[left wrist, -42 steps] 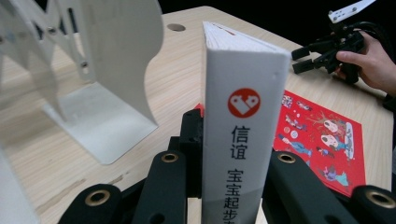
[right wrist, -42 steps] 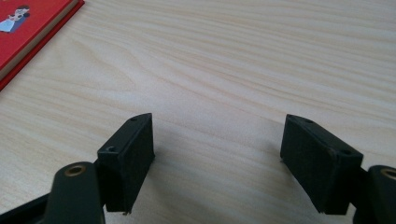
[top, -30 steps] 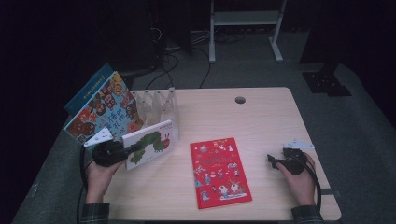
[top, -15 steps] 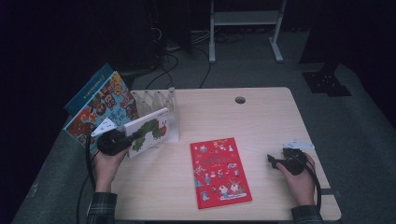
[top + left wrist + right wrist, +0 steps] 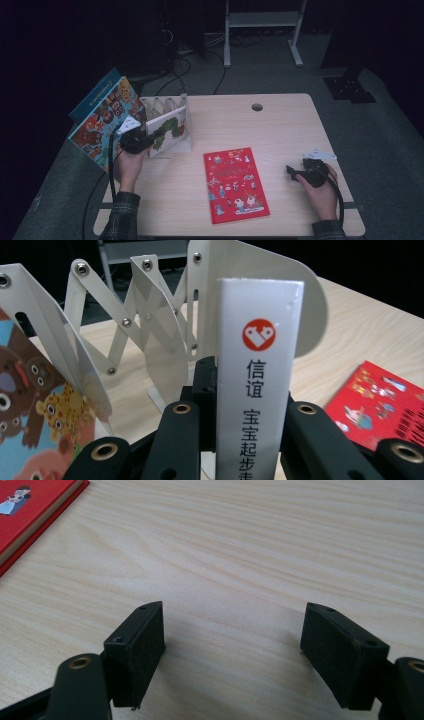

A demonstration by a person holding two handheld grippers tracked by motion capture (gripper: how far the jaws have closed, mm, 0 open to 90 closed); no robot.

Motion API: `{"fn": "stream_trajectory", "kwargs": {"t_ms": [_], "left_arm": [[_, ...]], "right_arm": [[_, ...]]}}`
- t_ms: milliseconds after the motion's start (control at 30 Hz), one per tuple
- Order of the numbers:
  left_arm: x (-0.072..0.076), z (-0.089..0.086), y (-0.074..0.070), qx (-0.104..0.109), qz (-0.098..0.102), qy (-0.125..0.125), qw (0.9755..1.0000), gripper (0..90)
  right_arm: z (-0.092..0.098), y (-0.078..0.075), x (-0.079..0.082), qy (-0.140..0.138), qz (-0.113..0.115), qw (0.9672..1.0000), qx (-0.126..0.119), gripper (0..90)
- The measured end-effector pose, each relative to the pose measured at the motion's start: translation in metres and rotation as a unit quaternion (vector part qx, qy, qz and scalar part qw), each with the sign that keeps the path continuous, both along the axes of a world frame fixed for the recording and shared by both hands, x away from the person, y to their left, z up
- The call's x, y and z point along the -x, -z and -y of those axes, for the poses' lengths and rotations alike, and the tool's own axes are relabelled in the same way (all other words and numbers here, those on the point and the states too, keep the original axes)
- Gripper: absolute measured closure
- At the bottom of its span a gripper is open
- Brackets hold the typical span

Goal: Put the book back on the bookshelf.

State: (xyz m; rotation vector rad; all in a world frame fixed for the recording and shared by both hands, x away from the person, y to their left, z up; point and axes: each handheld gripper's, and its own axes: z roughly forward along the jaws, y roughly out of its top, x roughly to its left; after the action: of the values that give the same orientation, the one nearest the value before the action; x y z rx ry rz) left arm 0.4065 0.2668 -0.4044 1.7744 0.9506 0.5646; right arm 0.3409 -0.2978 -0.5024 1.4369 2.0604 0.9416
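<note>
Jaws of the left gripper (image 5: 142, 141) clamp the white caterpillar book (image 5: 169, 131), which has risen upright against the folding book rack (image 5: 161, 104). Slotting it looks next. Right gripper (image 5: 295, 171), far from the rack, rests with jaws apart.

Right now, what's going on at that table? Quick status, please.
Left hand-held gripper shut on white caterpillar book, upright at the folding rack. Right hand-held gripper open, empty. Red book flat mid-table.
</note>
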Motion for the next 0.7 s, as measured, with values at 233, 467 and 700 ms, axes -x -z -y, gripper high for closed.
{"fn": "stream_trajectory", "kwargs": {"t_ms": [233,467,700], "left_arm": [[-0.012,0.008,0.011,-0.010,0.003,-0.013,0.9999,75.0],[-0.008,0.008,0.025,-0.008,0.004,-0.016,0.9998,74.9],[-0.008,0.012,0.036,-0.014,-0.008,-0.019,0.9997,74.9]], "right_arm": [[0.000,0.000,0.000,0.001,0.000,1.0000,0.000,24.3],[0.000,0.000,0.000,0.001,0.000,1.0000,0.000,24.3],[0.000,0.000,0.000,0.001,0.000,1.0000,0.000,24.3]]}}
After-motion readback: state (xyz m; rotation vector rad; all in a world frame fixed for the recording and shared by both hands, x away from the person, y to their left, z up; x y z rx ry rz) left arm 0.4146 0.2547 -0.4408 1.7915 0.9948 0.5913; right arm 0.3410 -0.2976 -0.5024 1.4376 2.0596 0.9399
